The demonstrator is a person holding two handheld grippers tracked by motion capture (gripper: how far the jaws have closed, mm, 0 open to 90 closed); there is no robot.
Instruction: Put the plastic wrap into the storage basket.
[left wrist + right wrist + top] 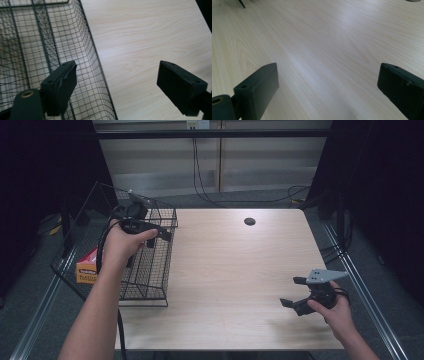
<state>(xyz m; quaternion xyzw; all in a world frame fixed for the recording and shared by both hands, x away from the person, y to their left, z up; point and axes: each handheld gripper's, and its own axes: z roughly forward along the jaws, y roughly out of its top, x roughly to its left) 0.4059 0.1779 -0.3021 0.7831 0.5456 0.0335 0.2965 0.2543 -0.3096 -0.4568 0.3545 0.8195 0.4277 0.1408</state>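
Note:
A black wire basket [150, 280] stands on the table's left side and hangs partly over the left edge. An orange and yellow box [87, 270] lies in its near left corner. My left gripper [159, 237] is held open above the basket's right rim. In the left gripper view the jaws of the left gripper [117, 67] stand wide apart, one over the basket mesh [50, 37] and one over bare wood. My right gripper [292, 291] hovers open and empty low over the table near the front right. In the right gripper view the right gripper [327, 72] has plain tabletop between its jaws.
The light wooden table [235, 270] has a dark cable hole [249, 221] near its back edge. Black cables [210, 195] run across the floor behind the table. Metal rails [365, 290] flank the right side.

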